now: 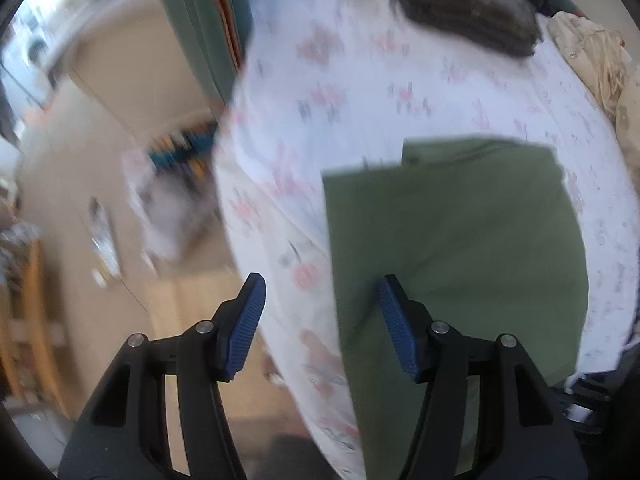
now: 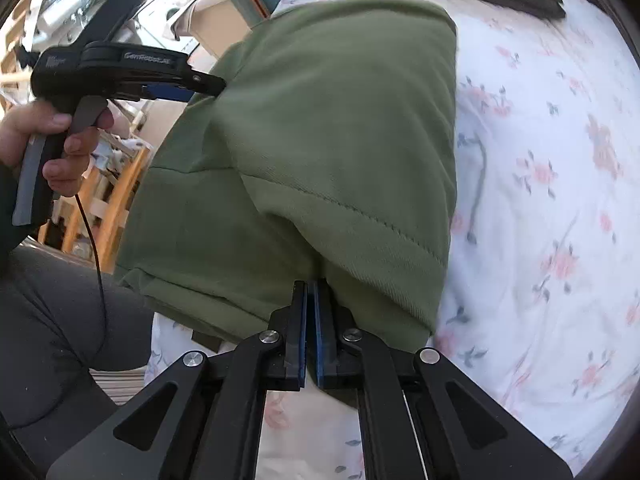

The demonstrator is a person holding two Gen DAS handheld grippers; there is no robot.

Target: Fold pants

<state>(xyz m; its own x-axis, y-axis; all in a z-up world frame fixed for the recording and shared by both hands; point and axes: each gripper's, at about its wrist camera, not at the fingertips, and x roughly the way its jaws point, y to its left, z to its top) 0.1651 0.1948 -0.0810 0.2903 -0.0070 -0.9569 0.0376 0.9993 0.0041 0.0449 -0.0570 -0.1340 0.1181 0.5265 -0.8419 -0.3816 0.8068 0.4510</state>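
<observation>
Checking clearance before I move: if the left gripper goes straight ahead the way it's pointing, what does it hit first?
Probably the floral bedsheet, close beside the left edge of the green pants. The open left gripper straddles that edge, so it might catch the pants instead; blur makes depth unclear.

My left wrist view is motion-smeared so the room clutter (image 1: pixel 176 152) past the bed edge is unreadable, the green pants (image 1: pixel 452 240) run off its bottom edge, and in the right view the right gripper (image 2: pixel 311 292) fingertips are buried under the pants hem (image 2: pixel 360 224).
</observation>
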